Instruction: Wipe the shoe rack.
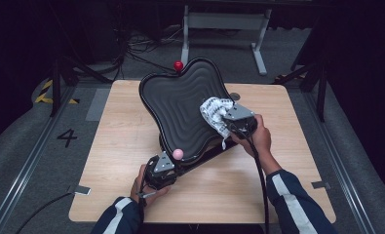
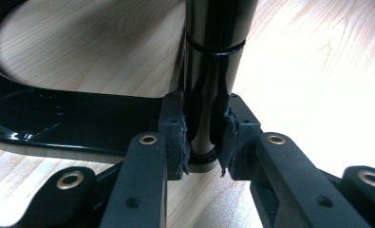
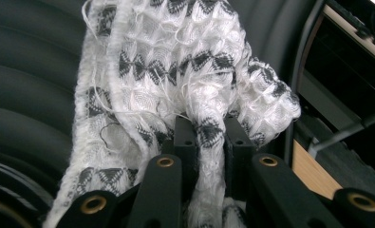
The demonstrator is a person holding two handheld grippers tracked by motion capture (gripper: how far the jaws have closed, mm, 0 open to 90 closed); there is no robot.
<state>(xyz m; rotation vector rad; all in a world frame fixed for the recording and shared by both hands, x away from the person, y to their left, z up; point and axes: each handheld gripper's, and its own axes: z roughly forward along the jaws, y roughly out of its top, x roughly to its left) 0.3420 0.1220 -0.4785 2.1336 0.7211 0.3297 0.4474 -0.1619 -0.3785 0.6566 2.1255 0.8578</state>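
A black board with wavy ridges (image 1: 175,107) stands tilted on a stand in the middle of the wooden table (image 1: 122,141). My right gripper (image 1: 225,122) is shut on a white cloth with a black pattern (image 1: 214,112) and holds it against the board's right side. In the right gripper view the cloth (image 3: 175,71) bunches between the jaws of the right gripper (image 3: 210,137), over the ridged surface (image 3: 28,71). My left gripper (image 1: 175,167) sits at the board's lower front. In the left gripper view the left gripper (image 2: 204,142) is shut on a glossy black post (image 2: 209,71) just above its foot.
A pink ball (image 1: 178,154) caps the board's near corner and a red ball (image 1: 178,65) its far corner. The stand's black base (image 2: 80,118) curves off to the left on the table. A grey metal frame (image 1: 224,22) stands on the floor behind the table.
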